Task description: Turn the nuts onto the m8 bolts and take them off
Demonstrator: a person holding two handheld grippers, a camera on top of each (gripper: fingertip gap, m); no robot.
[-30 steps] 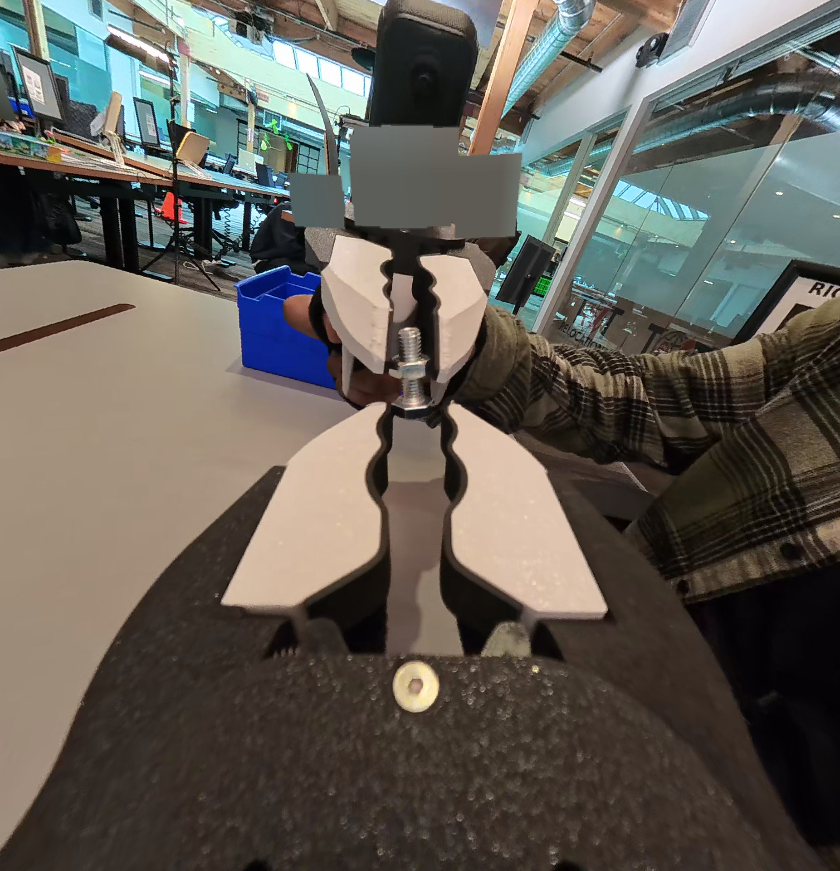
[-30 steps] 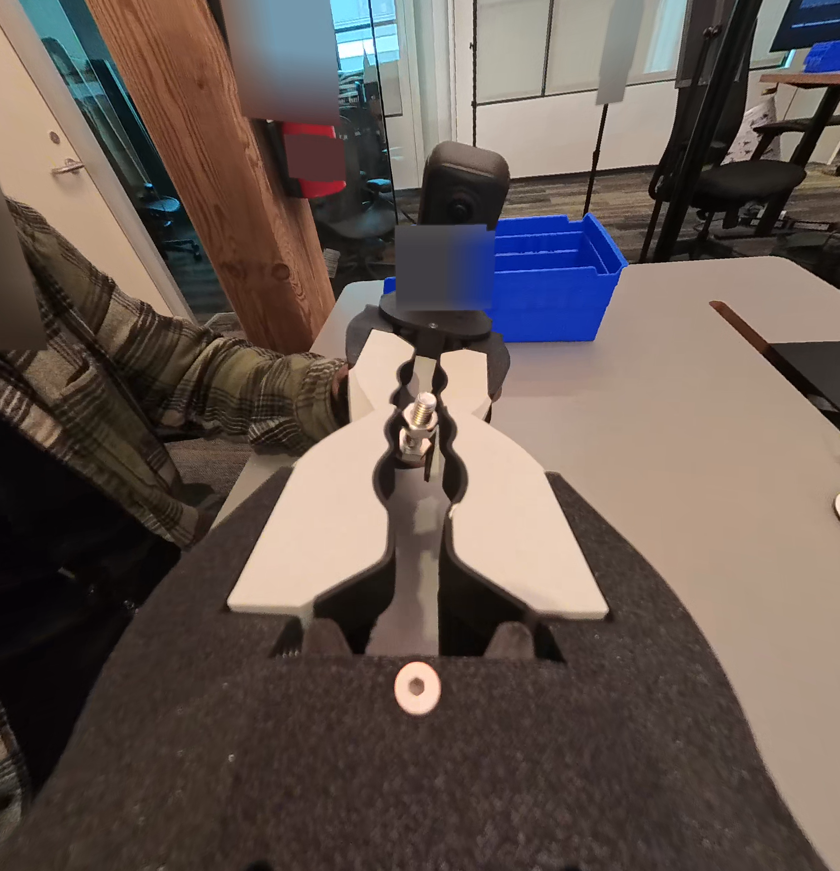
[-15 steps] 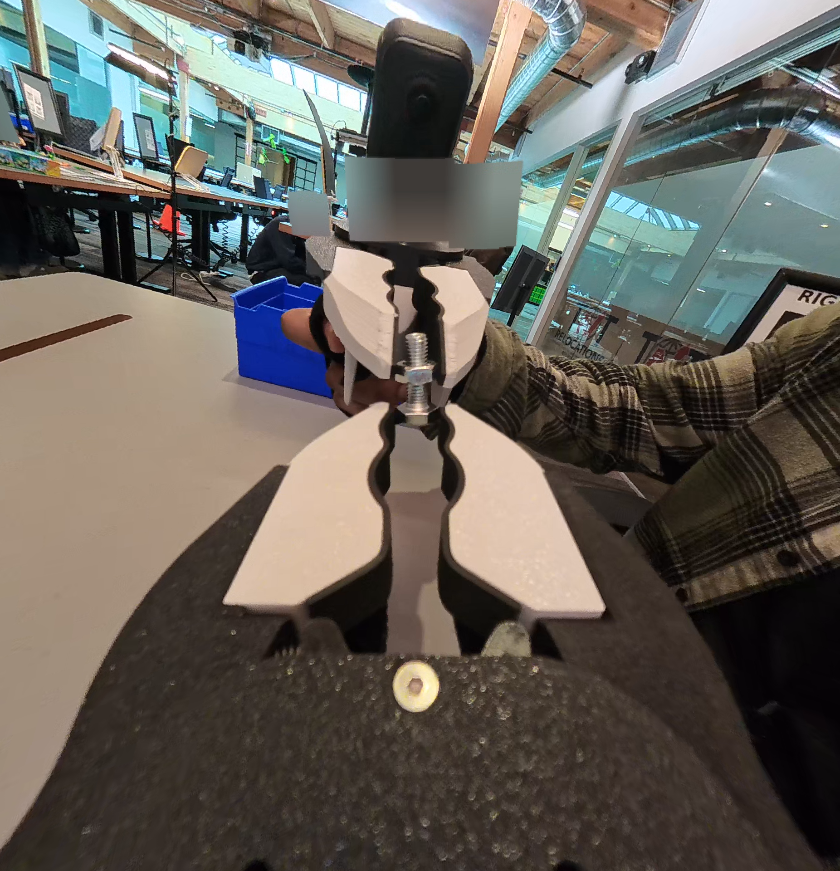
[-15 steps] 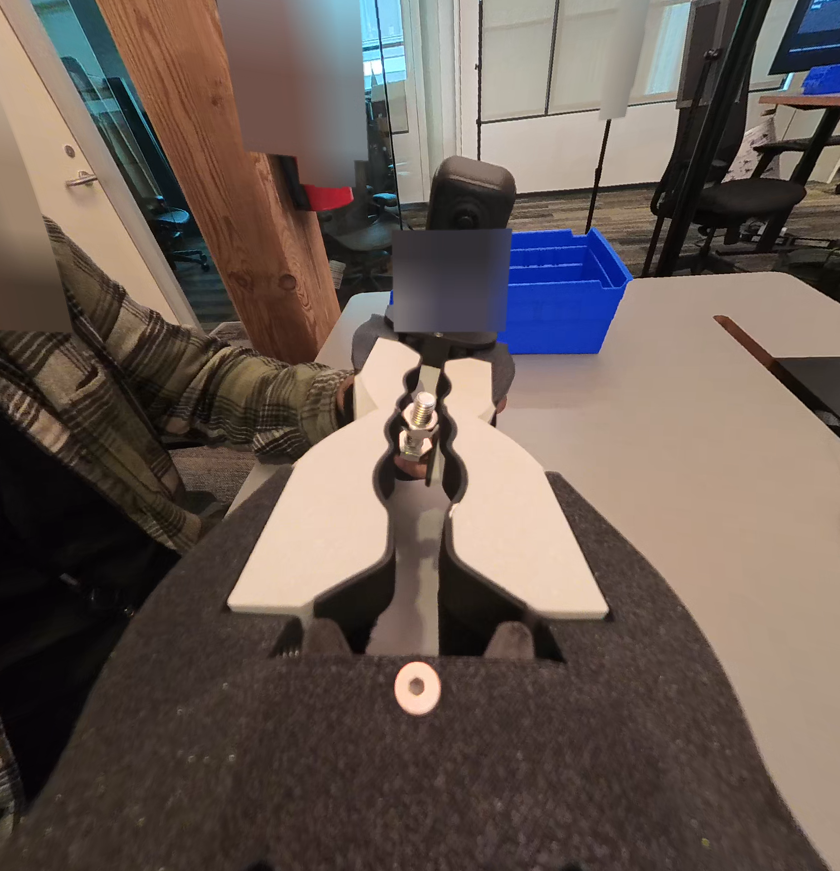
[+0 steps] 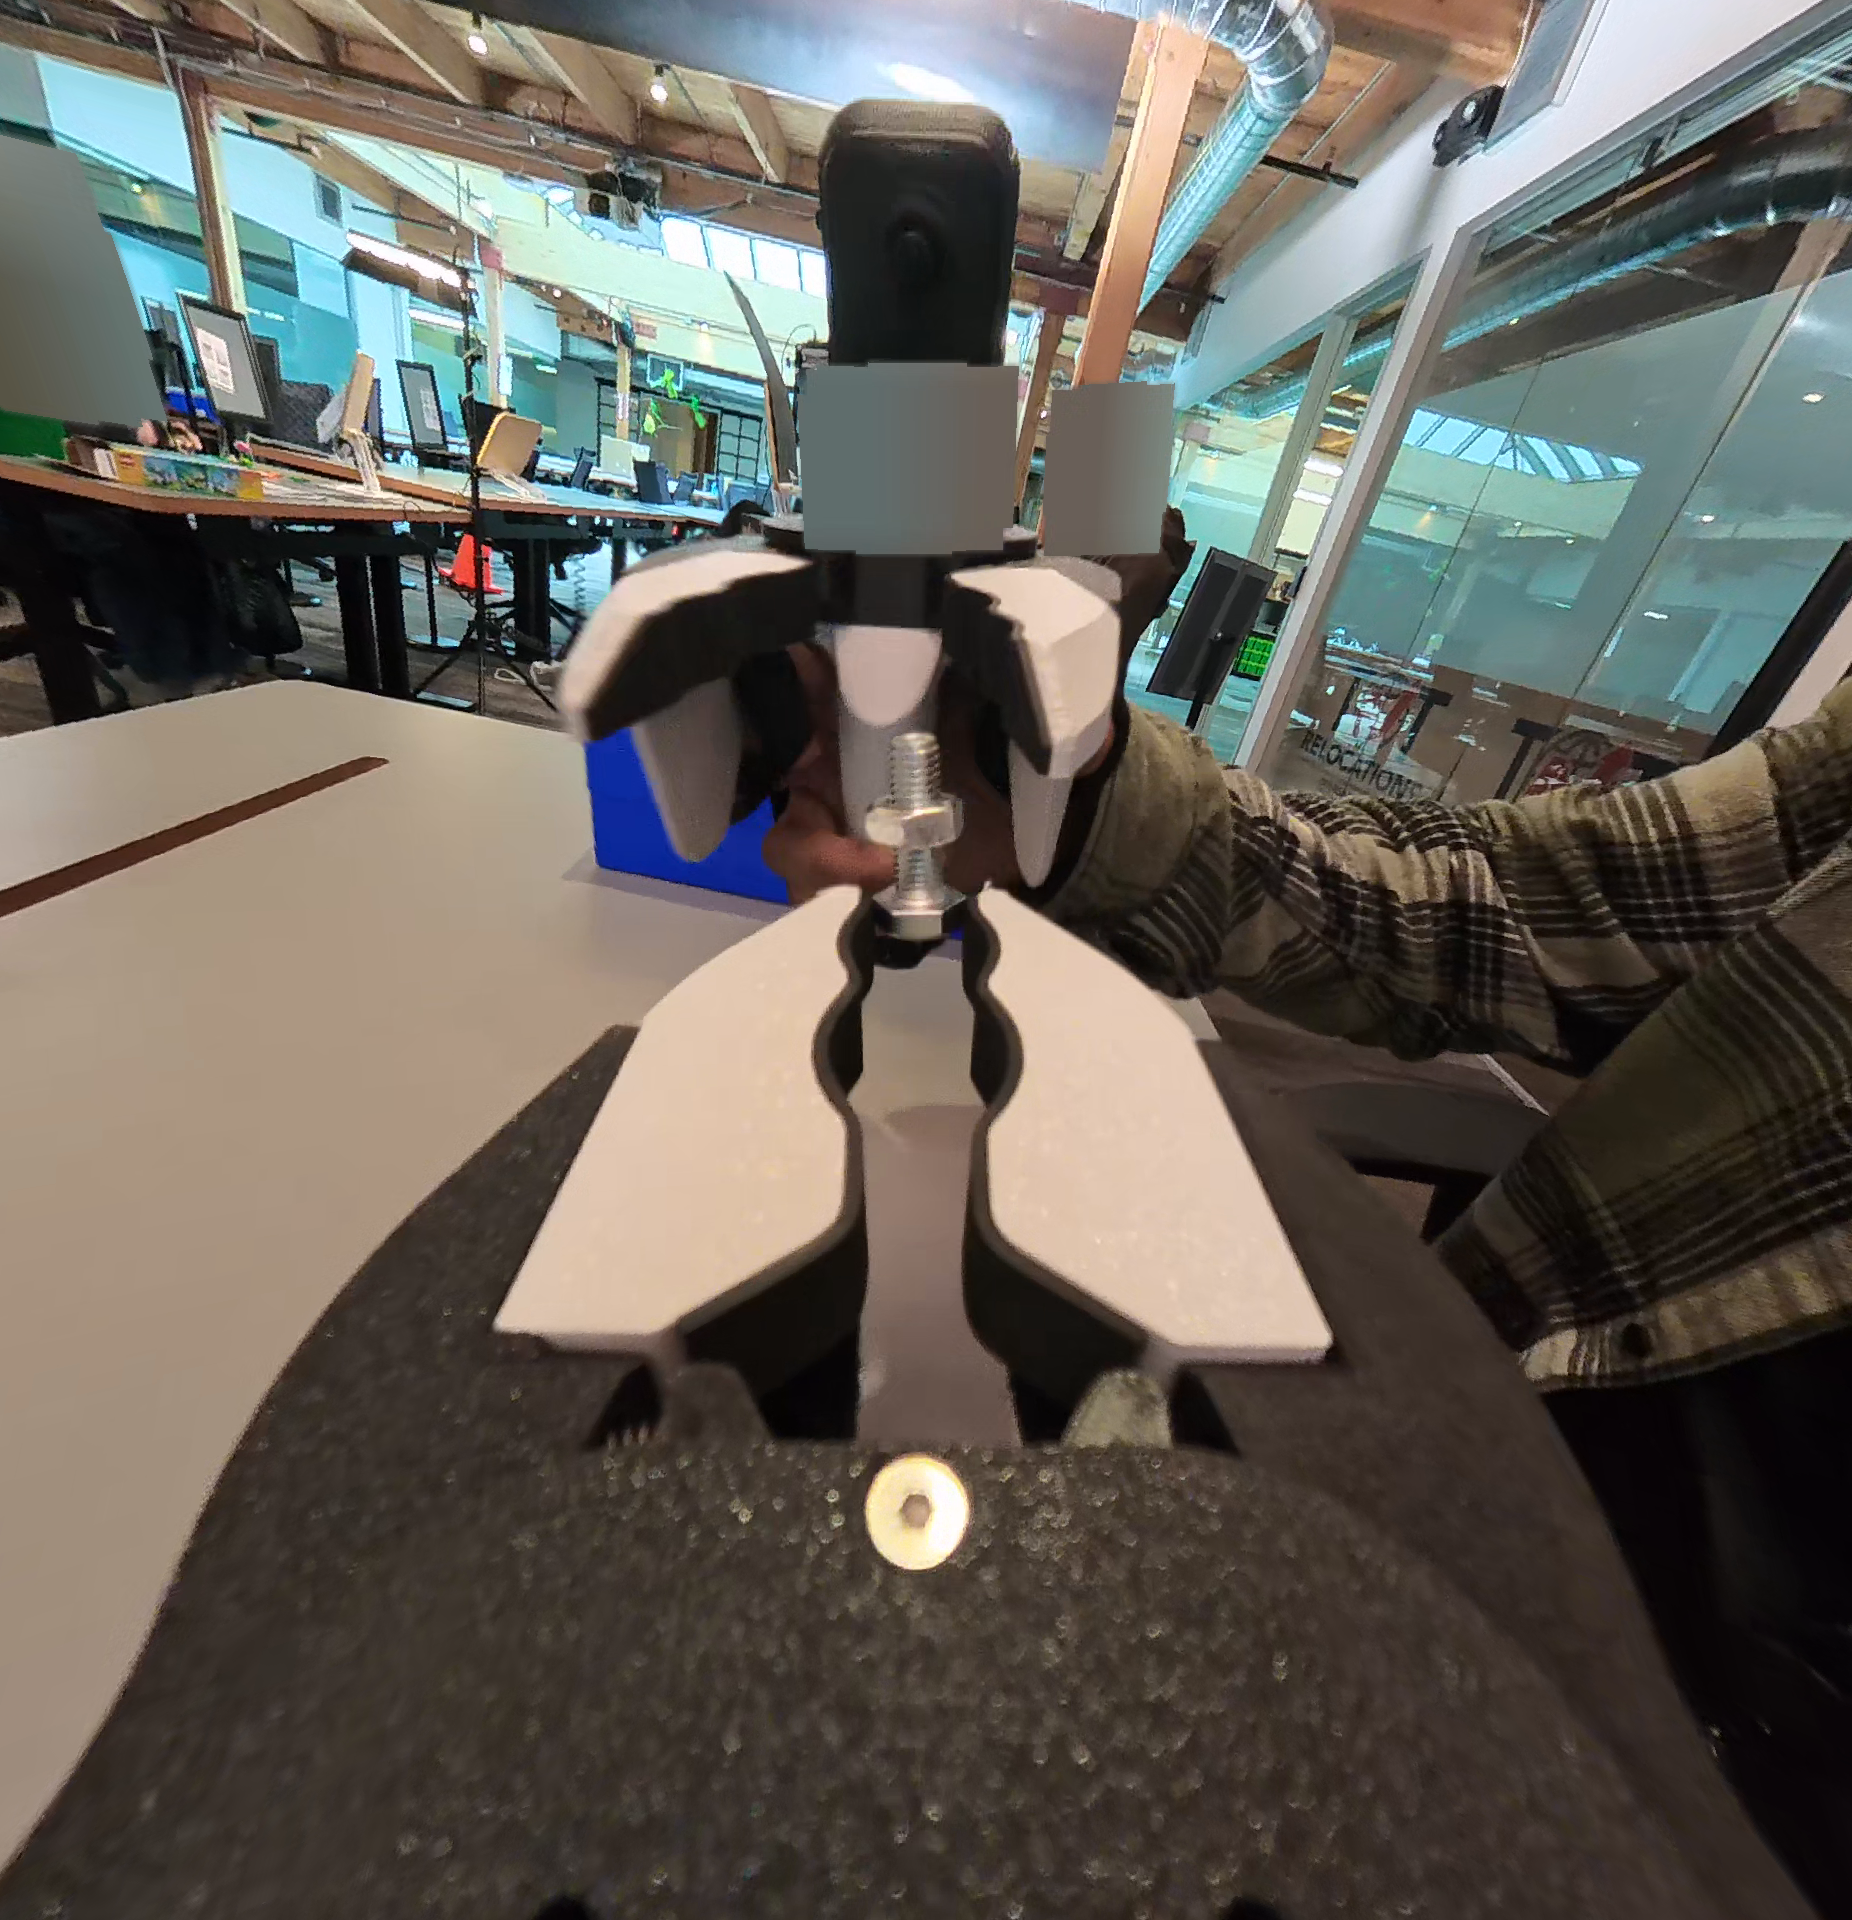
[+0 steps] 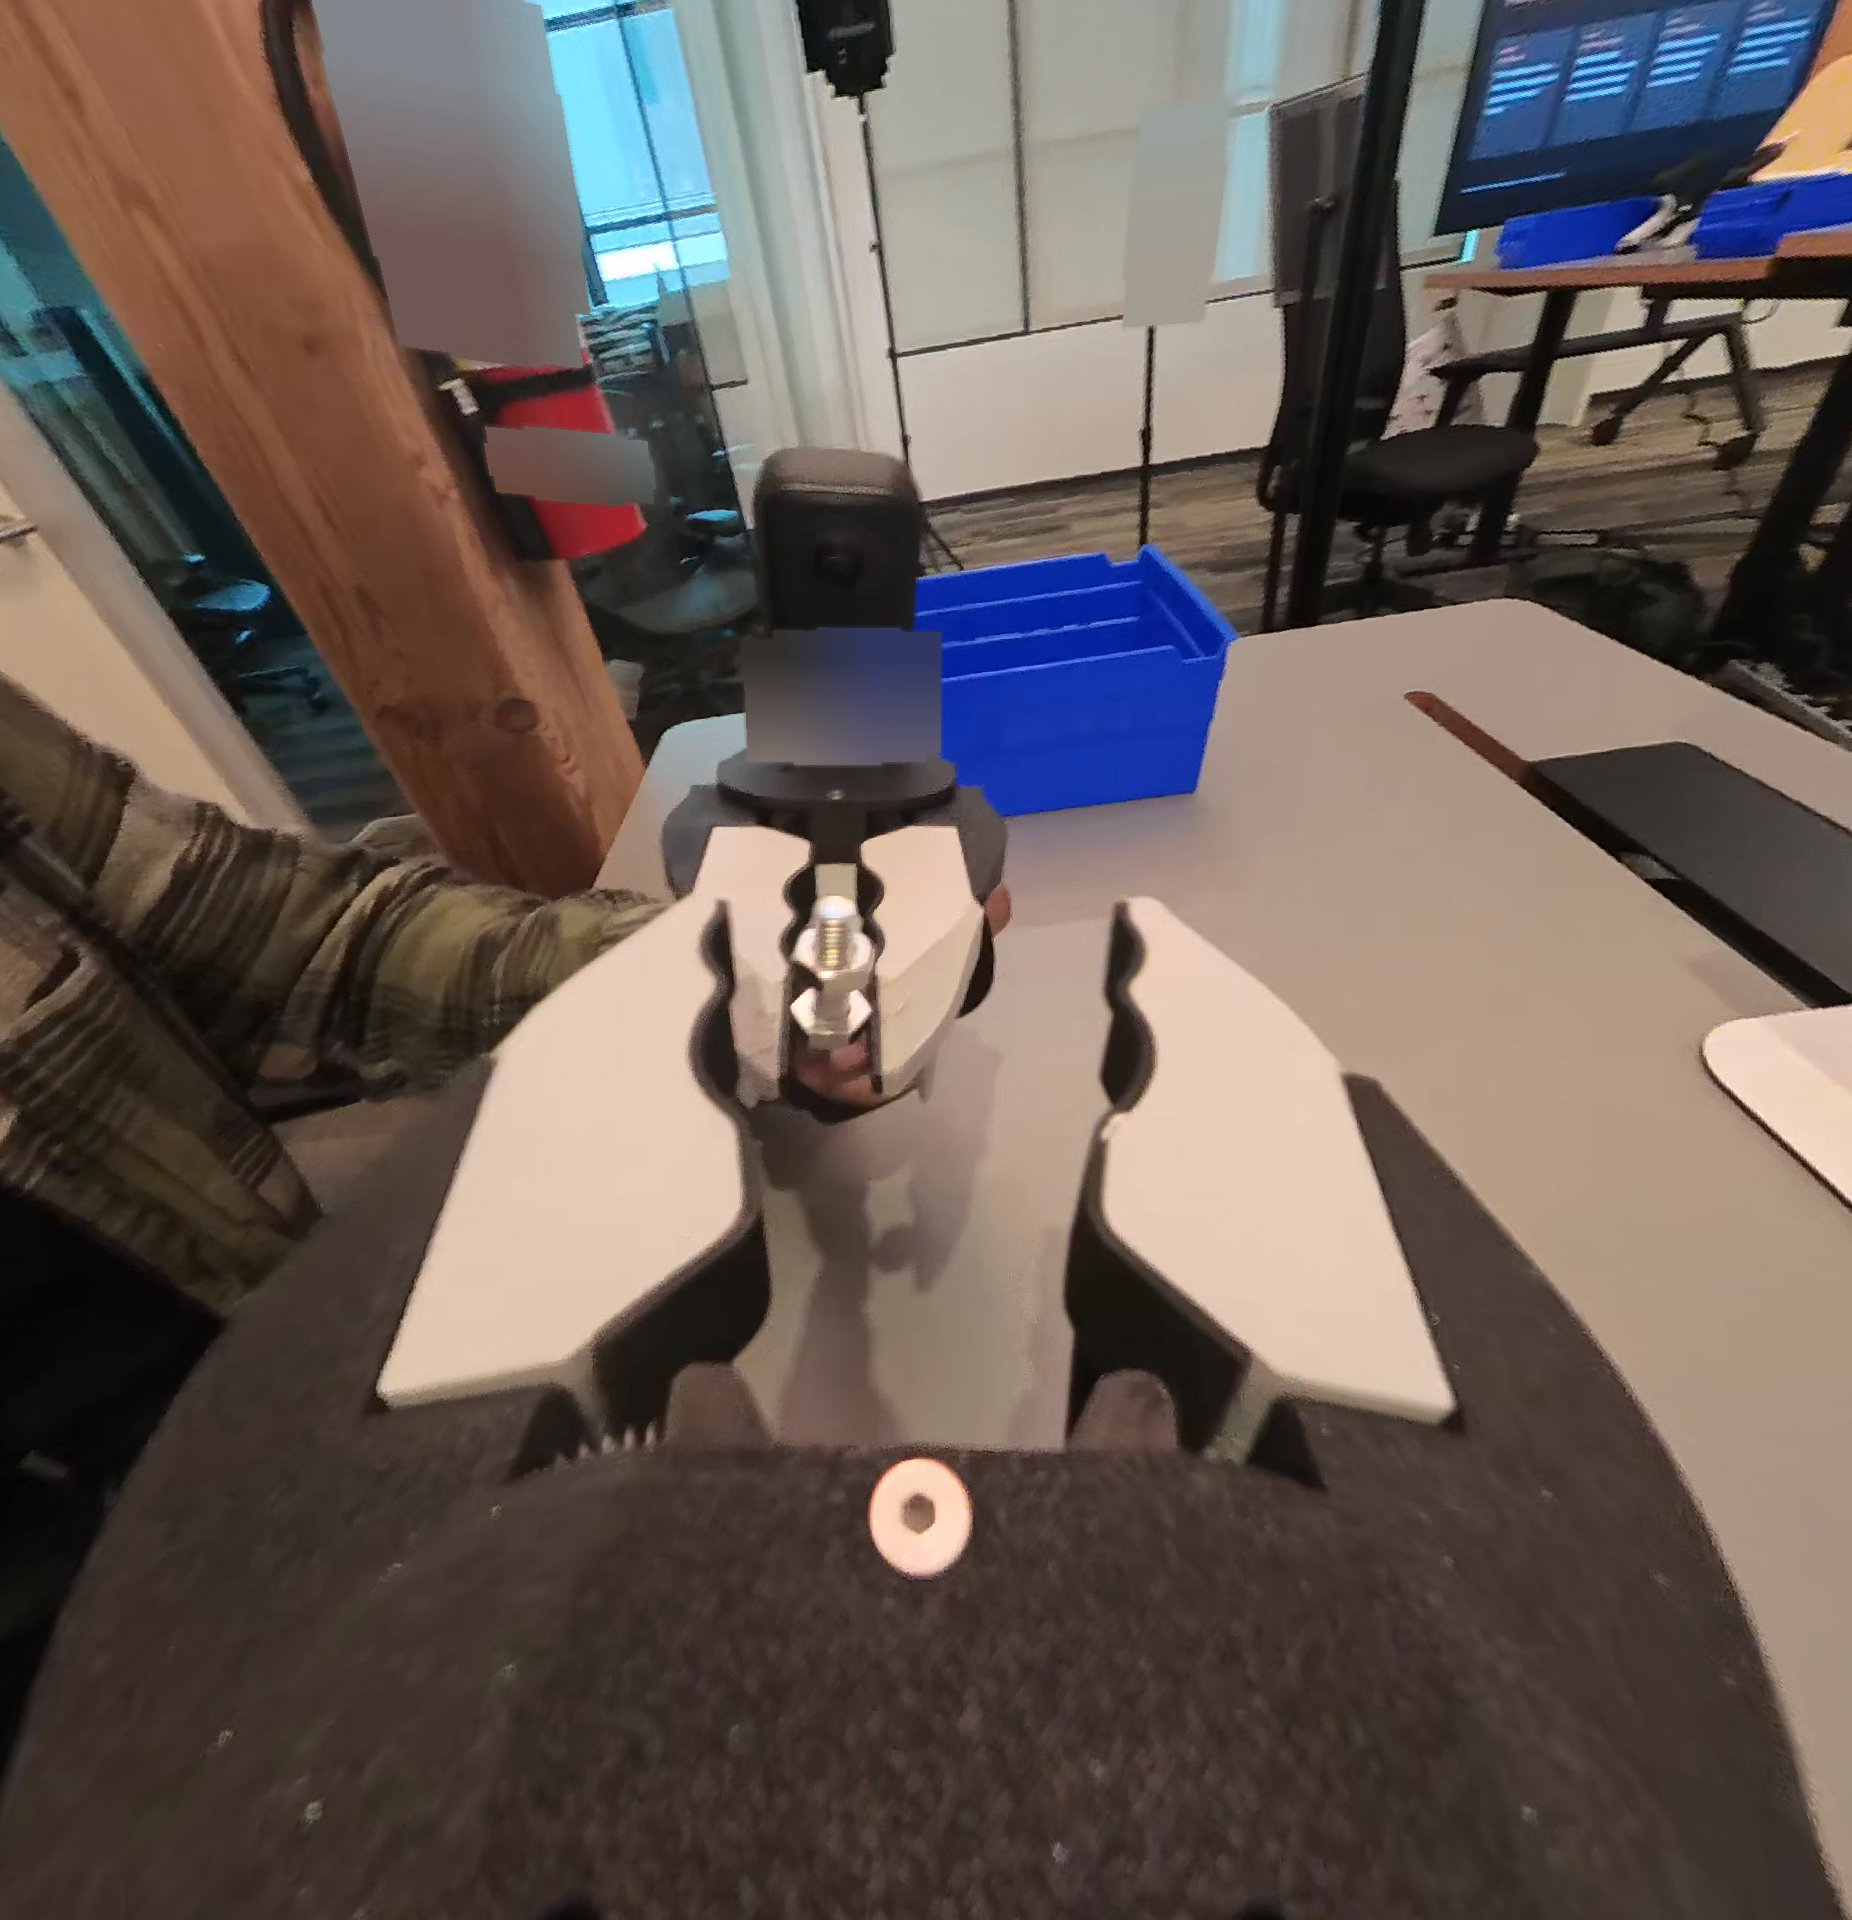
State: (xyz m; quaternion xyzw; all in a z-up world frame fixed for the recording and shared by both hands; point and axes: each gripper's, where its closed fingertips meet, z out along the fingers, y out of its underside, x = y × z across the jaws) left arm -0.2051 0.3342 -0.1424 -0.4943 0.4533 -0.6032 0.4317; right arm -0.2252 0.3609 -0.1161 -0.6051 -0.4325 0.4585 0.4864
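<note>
1. A grey table [image 6: 1421,935] carries a blue bin [image 6: 1088,717].
2. Near the bin, the left gripper [image 5: 911,920] pinches an upright bolt [image 5: 914,821] by its head, a nut [image 5: 914,826] midway up.
3. The right gripper [image 6: 917,956] faces it, fingers spread wide, clear of the nut.

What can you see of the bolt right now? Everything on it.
The bolt is shiny silver metal with a threaded shaft and a hex head. It stands upright, head down, and the left gripper is closed on that head. A silver hex nut sits partway up the shaft, with bare thread above and below it. The right gripper is wide open and touches neither. Both are off the grey table.
</note>
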